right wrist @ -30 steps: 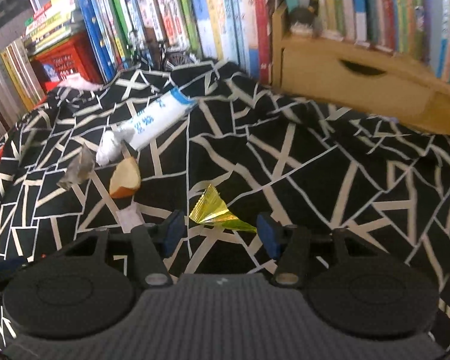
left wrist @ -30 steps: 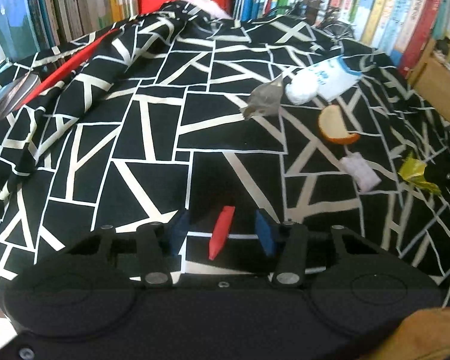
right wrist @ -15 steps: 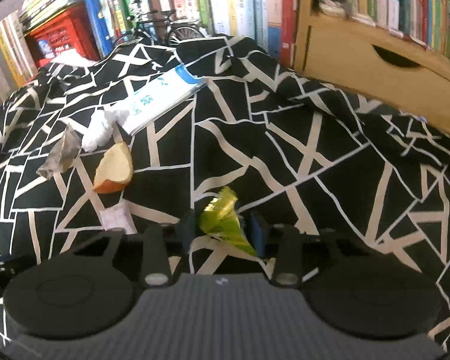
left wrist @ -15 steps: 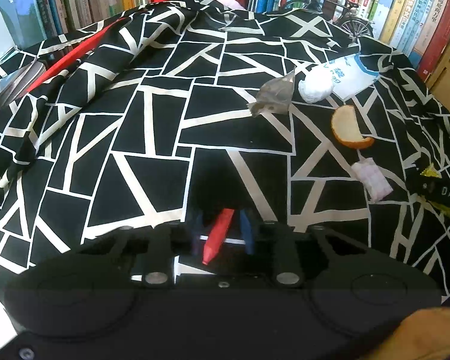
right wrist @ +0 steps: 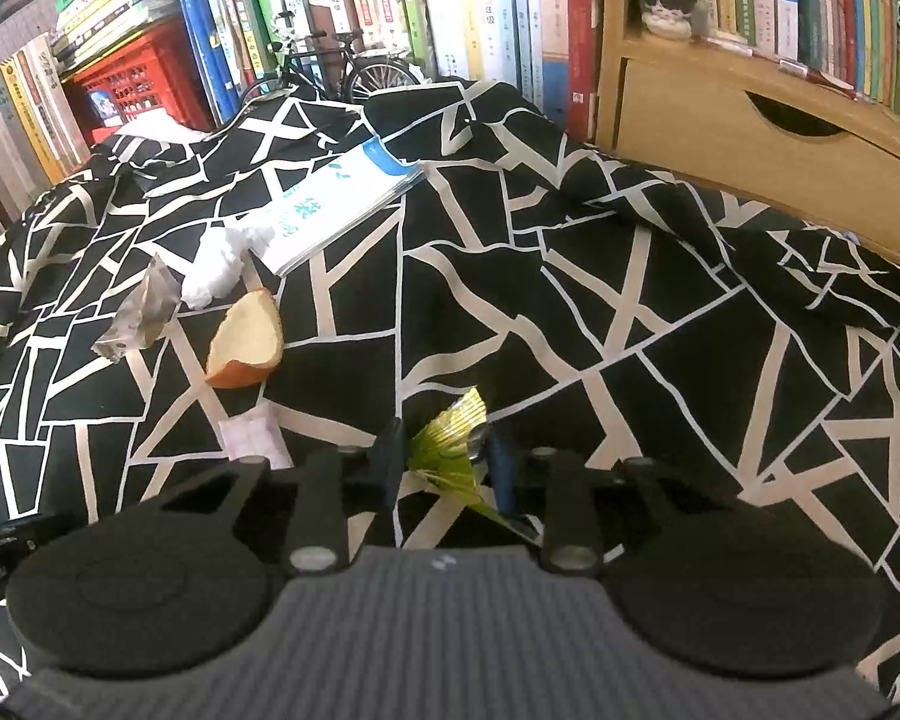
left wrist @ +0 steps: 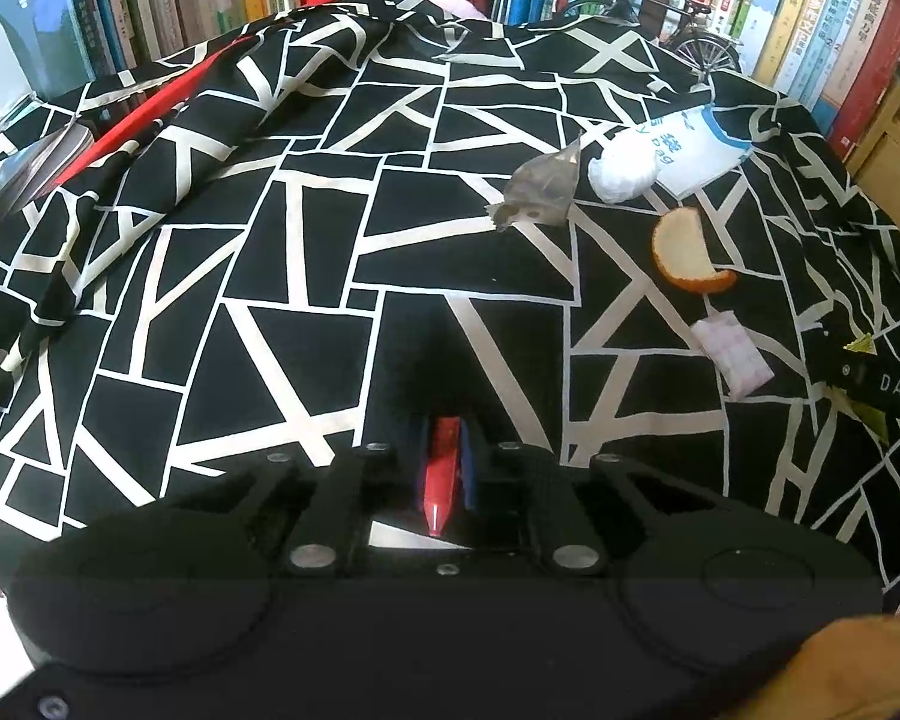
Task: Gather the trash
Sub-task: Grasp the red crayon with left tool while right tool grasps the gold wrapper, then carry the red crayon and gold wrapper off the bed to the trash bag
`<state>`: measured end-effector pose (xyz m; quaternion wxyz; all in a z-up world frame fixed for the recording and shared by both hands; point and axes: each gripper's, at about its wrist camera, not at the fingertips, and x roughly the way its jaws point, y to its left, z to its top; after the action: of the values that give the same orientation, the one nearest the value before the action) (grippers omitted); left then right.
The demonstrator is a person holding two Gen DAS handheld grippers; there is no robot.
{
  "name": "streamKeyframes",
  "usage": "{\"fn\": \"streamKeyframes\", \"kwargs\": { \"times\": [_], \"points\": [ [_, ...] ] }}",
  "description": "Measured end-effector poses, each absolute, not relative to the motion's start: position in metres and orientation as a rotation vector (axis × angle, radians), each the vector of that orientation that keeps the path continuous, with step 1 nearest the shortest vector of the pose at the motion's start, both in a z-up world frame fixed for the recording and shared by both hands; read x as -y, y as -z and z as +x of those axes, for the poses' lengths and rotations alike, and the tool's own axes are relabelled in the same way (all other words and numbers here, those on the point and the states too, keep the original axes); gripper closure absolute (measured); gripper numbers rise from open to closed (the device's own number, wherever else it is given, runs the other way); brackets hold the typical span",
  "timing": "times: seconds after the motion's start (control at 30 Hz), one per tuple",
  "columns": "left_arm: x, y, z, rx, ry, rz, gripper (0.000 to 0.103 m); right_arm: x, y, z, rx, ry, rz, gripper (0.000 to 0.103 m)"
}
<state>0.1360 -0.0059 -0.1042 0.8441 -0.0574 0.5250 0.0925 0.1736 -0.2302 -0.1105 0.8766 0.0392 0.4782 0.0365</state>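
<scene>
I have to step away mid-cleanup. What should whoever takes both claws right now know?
Left claw: shut on the red scrap, just closed.
Right claw: shut on the gold wrapper, just closed.
Both scraps still sit low at the cloth; neither is binned.
Left to collect: grey wrapper, tissue, peel, pink packet.
No bin in view.

Left gripper (left wrist: 447,456): black body, blue pads, silver screws. Right gripper (right wrist: 447,456): black w/ grey ribbed centre, blue pads, silver screws.
</scene>
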Motion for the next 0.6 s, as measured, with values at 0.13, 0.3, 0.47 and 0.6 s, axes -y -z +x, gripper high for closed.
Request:
{"fn": "streamKeyframes", "kwargs": {
  "times": [0.13,0.3,0.47,0.6],
  "points": [
    [0.009,0.101,0.135,-1.114,-0.192,-0.113,0.093,0.23,0.106,0.17,-0.993,-0.083,0.082,0.069],
    [0.011,0.095,0.132,-1.113,-0.191,-0.115,0.093,0.231,0.098,0.163,-0.99,-0.089,0.085,0.069],
    [0.009,0.086,0.124,-1.105,-0.182,-0.161,0.093,0.229,0.091,0.153,-0.989,-0.106,0.081,0.069],
    [0.01,0.079,0.118,-1.109,-0.185,-0.177,0.093,0.226,0.087,0.144,-0.996,-0.123,0.081,0.069]
  ]
}}
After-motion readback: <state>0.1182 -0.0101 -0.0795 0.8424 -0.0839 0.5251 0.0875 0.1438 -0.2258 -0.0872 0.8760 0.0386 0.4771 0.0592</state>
